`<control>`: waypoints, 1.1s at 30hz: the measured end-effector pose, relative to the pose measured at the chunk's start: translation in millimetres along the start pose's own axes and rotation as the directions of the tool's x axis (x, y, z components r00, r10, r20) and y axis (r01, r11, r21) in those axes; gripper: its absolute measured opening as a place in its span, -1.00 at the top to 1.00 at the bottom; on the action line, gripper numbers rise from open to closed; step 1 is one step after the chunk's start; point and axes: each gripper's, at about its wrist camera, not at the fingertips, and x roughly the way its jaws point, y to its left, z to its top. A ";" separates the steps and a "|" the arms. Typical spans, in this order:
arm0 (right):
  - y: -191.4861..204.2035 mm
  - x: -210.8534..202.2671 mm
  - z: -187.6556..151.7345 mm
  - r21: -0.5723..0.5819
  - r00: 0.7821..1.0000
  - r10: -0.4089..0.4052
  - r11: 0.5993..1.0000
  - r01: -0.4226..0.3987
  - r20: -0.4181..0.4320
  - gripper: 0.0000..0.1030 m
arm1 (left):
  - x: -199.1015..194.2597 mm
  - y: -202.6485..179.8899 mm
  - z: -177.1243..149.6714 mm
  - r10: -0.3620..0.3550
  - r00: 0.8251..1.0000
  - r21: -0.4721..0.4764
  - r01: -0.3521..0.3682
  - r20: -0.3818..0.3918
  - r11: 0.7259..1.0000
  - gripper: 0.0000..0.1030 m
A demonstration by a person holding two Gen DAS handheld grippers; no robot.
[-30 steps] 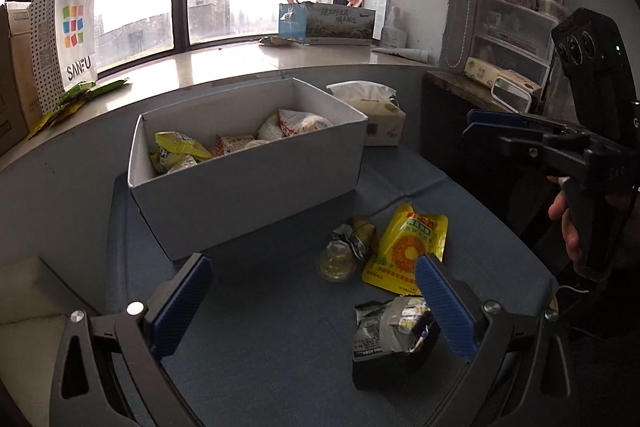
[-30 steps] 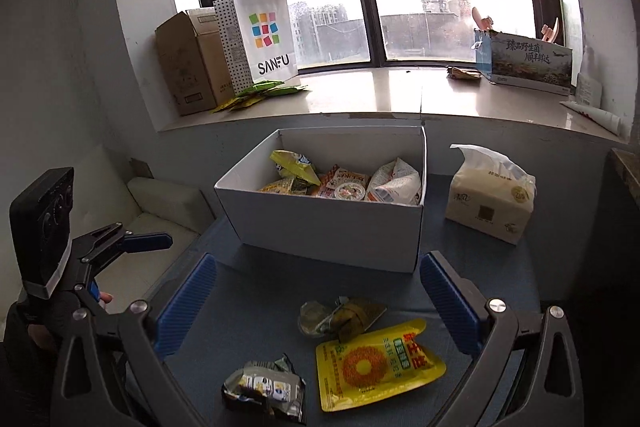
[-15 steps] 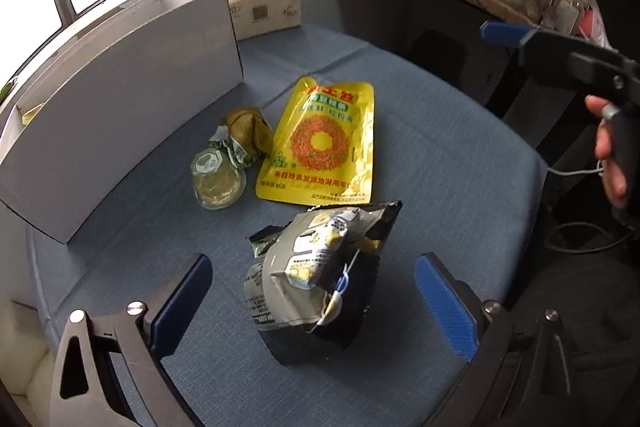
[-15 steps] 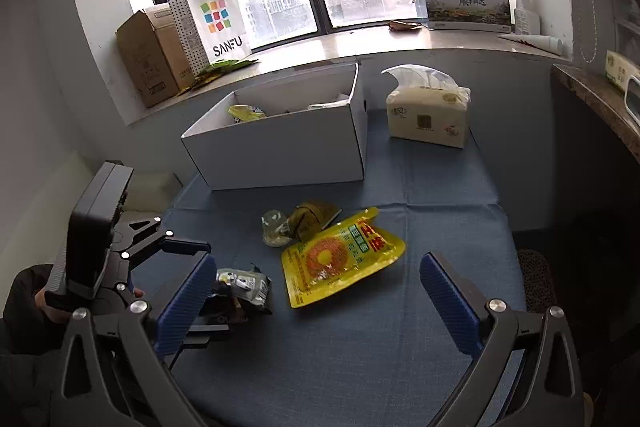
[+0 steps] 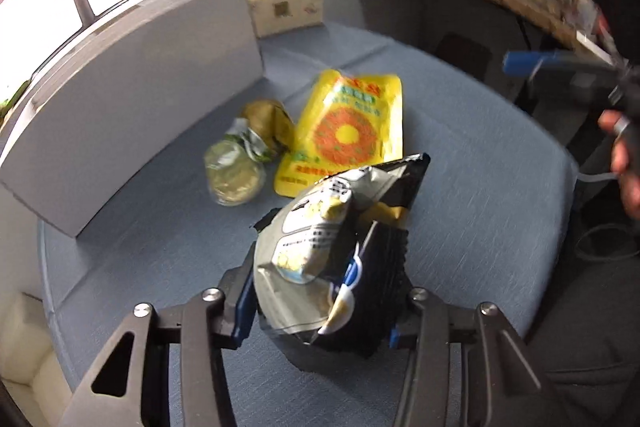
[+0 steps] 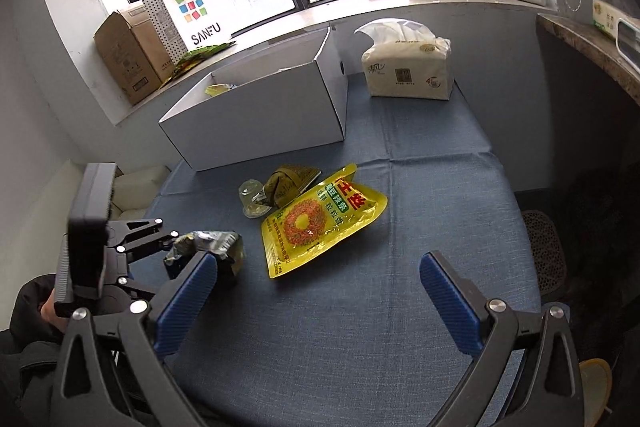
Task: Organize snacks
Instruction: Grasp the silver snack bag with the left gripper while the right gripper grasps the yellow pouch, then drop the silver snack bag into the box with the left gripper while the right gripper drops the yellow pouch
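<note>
On the table (image 6: 400, 307), the box (image 6: 260, 123) stands behind three snacks; the tissue pack (image 6: 408, 71) sits to its right, the pouch (image 6: 320, 223) right of the cup (image 6: 250, 197).

Left gripper (image 5: 320, 311) is clamped shut; right gripper (image 6: 316, 303) gapes wide.

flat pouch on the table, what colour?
Yellow pouch with an orange ring; right wrist view shows it best.

Four loose snacks: one black-and-silver packet (image 5: 336, 247), one yellow pouch (image 6: 320, 219), one olive wrapped snack (image 6: 292, 183), one clear cup (image 6: 251, 201); one white box (image 6: 260, 119)
</note>
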 end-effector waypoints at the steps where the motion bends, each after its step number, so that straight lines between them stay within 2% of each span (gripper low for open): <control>1: -2.4 5.3 0.7 0.008 1.000 0.012 1.000 -0.012 -0.012 -1.00 | -10.2 5.3 -1.3 -0.010 0.999 -0.032 0.011 0.032 0.999 -0.02; 4: -10.4 24.3 6.1 0.043 0.997 0.059 0.997 -0.057 -0.041 -1.00 | -42.4 23.2 -4.0 -0.070 0.990 -0.128 0.086 0.126 0.988 -0.02; 7: -19.0 47.3 12.0 0.080 0.993 0.095 0.993 -0.090 -0.063 -1.00 | -72.2 36.3 -9.3 -0.122 0.969 -0.177 0.162 0.216 0.971 -0.02; 10: -27.8 72.7 15.3 0.103 0.992 0.095 0.991 -0.086 -0.085 -1.00 | -93.3 44.7 -11.3 -0.118 0.958 -0.203 0.174 0.262 0.964 -0.02; 14: -30.8 102.1 19.5 0.091 0.994 0.050 0.995 -0.041 -0.100 -1.00 | -108.5 47.5 -14.7 -0.120 0.949 -0.214 0.187 0.292 0.959 -0.03; 15: -28.6 103.9 21.9 0.075 0.997 0.037 0.997 -0.032 -0.072 -1.00 | -111.9 47.0 -15.1 -0.119 0.948 -0.212 0.187 0.296 0.959 -0.03; 18: -21.2 114.5 29.4 0.046 0.997 -0.005 0.999 0.009 -0.071 -1.00 | -113.0 48.0 -15.5 -0.126 0.945 -0.206 0.194 0.300 0.959 -0.03; 23: -5.1 124.5 28.7 -0.022 0.990 -0.130 0.991 0.129 -0.053 -1.00 | -103.3 46.7 -14.9 -0.138 0.945 -0.215 0.206 0.295 0.955 -0.03; 24: -1.8 126.1 28.5 -0.041 0.986 -0.155 0.987 0.152 -0.059 -0.91 | -103.7 46.6 -15.0 -0.136 0.946 -0.214 0.204 0.295 0.955 -0.03; 25: 0.5 126.1 28.6 -0.061 0.982 -0.182 0.982 0.179 -0.058 -0.50 | -103.0 46.2 -14.8 -0.137 0.946 -0.211 0.204 0.295 0.956 -0.03; 26: -0.3 123.0 29.5 -0.052 0.989 -0.138 0.989 0.136 -0.047 -0.32 | -103.8 46.2 -14.9 -0.138 0.945 -0.210 0.206 0.297 0.956 -0.03; 28: -4.5 116.1 32.9 0.000 0.998 -0.054 0.999 0.054 -0.042 0.23 | -105.1 46.9 -15.0 -0.133 0.945 -0.211 0.202 0.300 0.956 -0.03; 31: 1.4 96.3 41.2 -0.020 1.000 -0.032 0.999 0.032 0.000 0.59 | -107.0 50.5 -16.2 -0.127 0.944 -0.222 0.200 0.304 0.954 -0.03; 33: 15.2 76.6 48.4 -0.078 0.999 -0.024 0.997 0.027 0.043 0.76 | -107.3 53.5 -17.1 -0.123 0.944 -0.233 0.200 0.307 0.952 -0.03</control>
